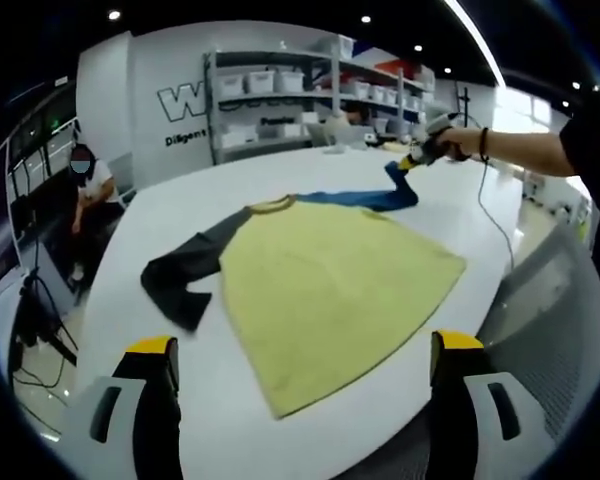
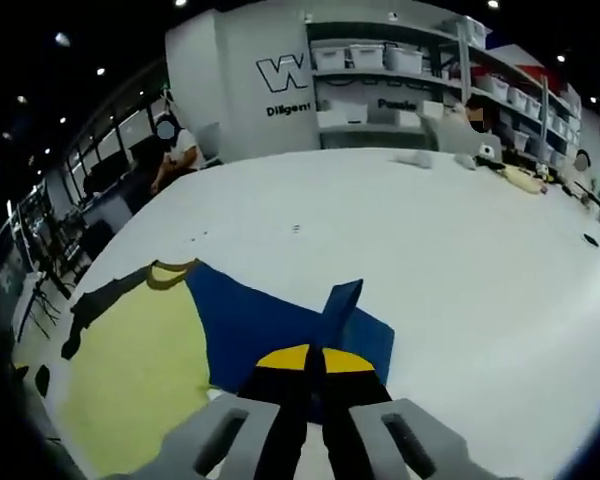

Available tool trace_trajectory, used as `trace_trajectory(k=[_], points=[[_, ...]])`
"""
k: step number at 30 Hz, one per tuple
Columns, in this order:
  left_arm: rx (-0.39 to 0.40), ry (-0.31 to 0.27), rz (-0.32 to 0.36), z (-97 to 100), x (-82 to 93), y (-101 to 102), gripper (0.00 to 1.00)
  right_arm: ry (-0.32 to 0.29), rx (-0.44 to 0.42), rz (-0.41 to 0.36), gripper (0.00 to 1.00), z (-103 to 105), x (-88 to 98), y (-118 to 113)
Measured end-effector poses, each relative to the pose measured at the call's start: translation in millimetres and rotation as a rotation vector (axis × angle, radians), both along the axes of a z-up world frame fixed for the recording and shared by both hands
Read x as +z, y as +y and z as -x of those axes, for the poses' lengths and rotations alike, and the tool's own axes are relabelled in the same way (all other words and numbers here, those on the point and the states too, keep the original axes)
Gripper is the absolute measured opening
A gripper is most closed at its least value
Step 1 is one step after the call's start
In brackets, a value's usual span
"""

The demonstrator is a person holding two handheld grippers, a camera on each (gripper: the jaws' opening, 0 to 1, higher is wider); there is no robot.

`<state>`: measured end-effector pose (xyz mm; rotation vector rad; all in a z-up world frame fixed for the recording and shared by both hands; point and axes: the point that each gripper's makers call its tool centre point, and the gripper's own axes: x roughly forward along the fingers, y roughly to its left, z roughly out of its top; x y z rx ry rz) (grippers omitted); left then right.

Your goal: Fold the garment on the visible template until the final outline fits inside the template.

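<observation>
in the left gripper view the garment (image 1: 330, 280) lies spread across the middle of the white desk (image 1: 180, 210): a yellow body, a dark grey sleeve (image 1: 185, 275) trailing to the left of the frame, and a blue sleeve (image 1: 370, 198) stretching toward the upper right. the left gripper (image 1: 305, 365) sits at the bottom of the frame with its yellow-tipped black fingers (image 1: 152, 352) spread wide, one on each side of the garment's near hem, holding nothing and not touching the cloth that i can see.

at the upper right of that same view, a person's arm (image 1: 525, 150) reaches in with the right gripper (image 1: 420, 155), which has the end of the blue sleeve lifted off the desk.

in the right gripper view the fingers (image 2: 285, 365) come up from the bottom centre pressed together, pinching the blue sleeve, whose tip stands up in a small peak just above them. the yellow body runs off to the lower left of the frame, with the collar (image 2: 170, 272) at middle left.

beyond the desk, shelving (image 1: 310, 95) with white bins stands against the wall, and a person (image 1: 90, 190) sits at the left of the frame.
</observation>
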<state>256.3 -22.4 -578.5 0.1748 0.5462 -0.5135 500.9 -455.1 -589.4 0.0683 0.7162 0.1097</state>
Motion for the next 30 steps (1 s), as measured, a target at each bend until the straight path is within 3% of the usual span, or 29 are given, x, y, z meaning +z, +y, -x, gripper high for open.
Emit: trace_trajectory(k=[13, 30], points=[[0.001, 0.006, -0.003, 6.1, -0.6, 3.7, 0.99, -0.015, 0.11, -0.051, 0.0, -17.3, 11.5, 75.5], [0.0, 0.002, 0.0, 5.3, 0.2, 3.1, 0.99, -0.024, 0.224, -0.105, 0.0, -23.2, 17.0, 165.7]])
